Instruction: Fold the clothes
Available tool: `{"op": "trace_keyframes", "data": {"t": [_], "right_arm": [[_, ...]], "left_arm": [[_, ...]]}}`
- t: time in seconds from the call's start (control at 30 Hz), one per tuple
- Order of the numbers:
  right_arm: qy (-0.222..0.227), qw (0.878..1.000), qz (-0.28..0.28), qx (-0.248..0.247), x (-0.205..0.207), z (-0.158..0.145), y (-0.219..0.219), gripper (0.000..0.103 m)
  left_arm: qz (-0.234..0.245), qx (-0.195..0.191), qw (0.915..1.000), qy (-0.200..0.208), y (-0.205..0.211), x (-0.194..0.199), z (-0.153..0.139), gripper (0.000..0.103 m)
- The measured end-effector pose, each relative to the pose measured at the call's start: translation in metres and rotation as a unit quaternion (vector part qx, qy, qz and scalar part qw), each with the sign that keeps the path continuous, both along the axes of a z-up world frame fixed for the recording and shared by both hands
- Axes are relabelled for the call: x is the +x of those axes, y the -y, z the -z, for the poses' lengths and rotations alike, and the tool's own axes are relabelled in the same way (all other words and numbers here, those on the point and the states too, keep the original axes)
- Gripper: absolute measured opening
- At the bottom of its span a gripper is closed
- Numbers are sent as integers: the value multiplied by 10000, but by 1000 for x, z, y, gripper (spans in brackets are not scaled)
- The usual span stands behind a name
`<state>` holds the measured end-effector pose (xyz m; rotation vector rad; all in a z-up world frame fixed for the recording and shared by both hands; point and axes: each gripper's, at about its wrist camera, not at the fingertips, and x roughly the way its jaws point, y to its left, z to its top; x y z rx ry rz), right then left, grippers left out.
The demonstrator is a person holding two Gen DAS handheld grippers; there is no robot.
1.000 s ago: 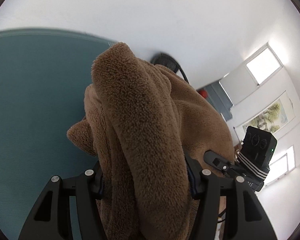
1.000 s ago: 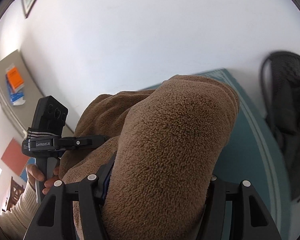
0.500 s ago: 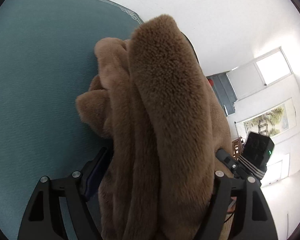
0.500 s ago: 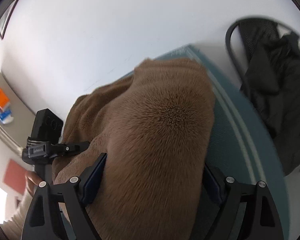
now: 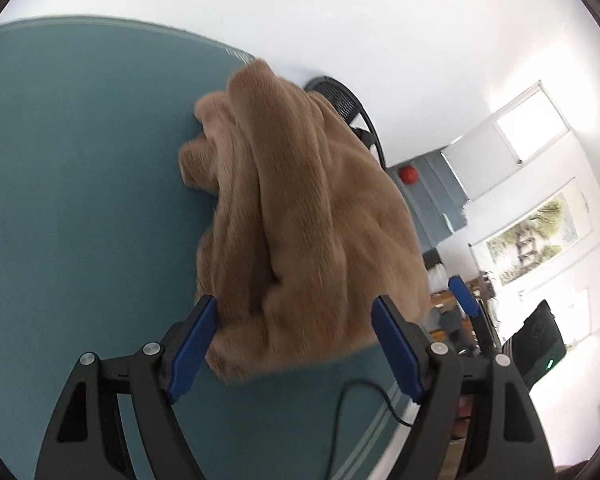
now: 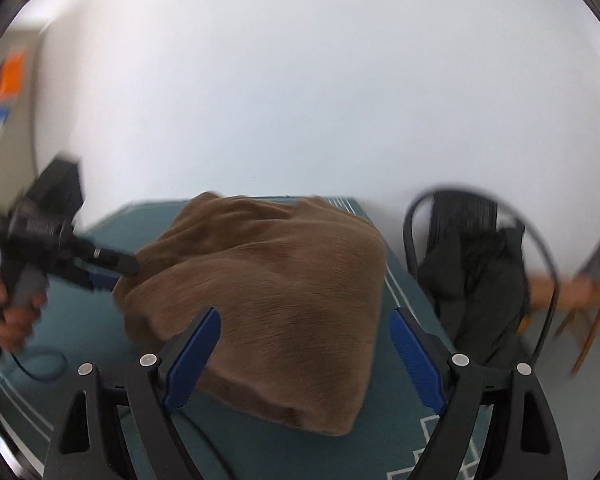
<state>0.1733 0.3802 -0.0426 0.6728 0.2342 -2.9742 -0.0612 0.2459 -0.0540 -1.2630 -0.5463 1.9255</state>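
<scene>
Brown fleece garment (image 6: 268, 300) bunched in a thick, rounded heap on teal table covering (image 5: 80, 200), pile soft and plush, surface creased into long rolls and ridges on the left-wrist side, smoother and blocky with a squared lower edge on the right-wrist side. Lying toward the far corner of the covering, near the white wall (image 6: 300, 80).

Left gripper (image 5: 294, 344) spread wide, 2 blue-padded fingers flanking the near edge of the heap; contact with the fabric not determinable. Right gripper (image 6: 304, 356) likewise spread wide, 2 blue pads either side of the fleece, nothing clamped.

Left gripper also seen from the right-wrist view (image 6: 112, 270), black and angular, tip at the left flank of the heap, held in a bare hand (image 6: 14, 316); motion-blurred.

Teal covering finely textured, matte, pale stripe border along edges. Thin black cable (image 5: 364, 396) looped on it. Black mesh-back chair (image 6: 472, 264) beyond the table's right side, dark garment draped over it. Framed landscape picture (image 5: 540, 228) on far wall.
</scene>
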Motion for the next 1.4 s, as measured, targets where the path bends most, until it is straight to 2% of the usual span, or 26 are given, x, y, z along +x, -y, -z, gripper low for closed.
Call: {"op": "trace_keyframes", "data": {"t": [0.03,0.1,0.17,0.33,0.47,0.63,0.73,0.87,0.93,1.0,1.03,1.07,1.13,1.3,1.33,1.4], "right_arm": [[-47,9994,-106,333,8,2,13,88],[-100,9959,-293,855,21,3,32,88],[-76,9927,-416,1131,26,8,46,88],[54,9930,-381,1119,17,16,49,88],[21,9920,-395,1201,16,22,47,88],[-81,9879,-424,1488,23,26,51,88],[-50,9852,-425,1661,21,32,52,88],[150,9864,-381,1591,15,35,46,88],[160,9872,-276,1564,13,34,41,88],[177,9886,-183,1482,11,32,37,88],[193,9893,-168,1438,11,32,35,88],[227,9897,-191,1402,10,32,34,88],[320,9887,-256,1443,7,33,34,88],[543,9791,-248,1943,-2,40,38,88],[593,9809,-208,1843,-3,37,34,88],[721,9844,-157,1598,-2,34,25,88]], "left_arm": [[-12,100,9999,122,-37,3,2,82],[13,436,9980,460,-39,11,14,83],[29,650,9955,687,-30,32,30,83],[230,971,9897,1022,-22,51,36,83],[180,871,9890,1180,-24,52,42,83],[15,1001,9813,1644,-22,43,54,83],[-213,1048,9781,1784,-27,38,59,83],[-722,1196,9691,2035,-32,35,70,82],[-896,1227,9680,1998,-33,37,70,82],[-1040,1237,9677,1933,-35,39,70,71],[-1051,1231,9684,1895,-36,39,70,56],[-1053,1225,9692,1859,-37,40,71,49],[-1107,1275,9684,1836,-36,43,74,43],[-1154,1483,9670,1720,-32,59,77,32],[-1138,1513,9676,1672,-31,66,76,30],[-1057,1404,9741,1425,-30,84,71,28]]}}
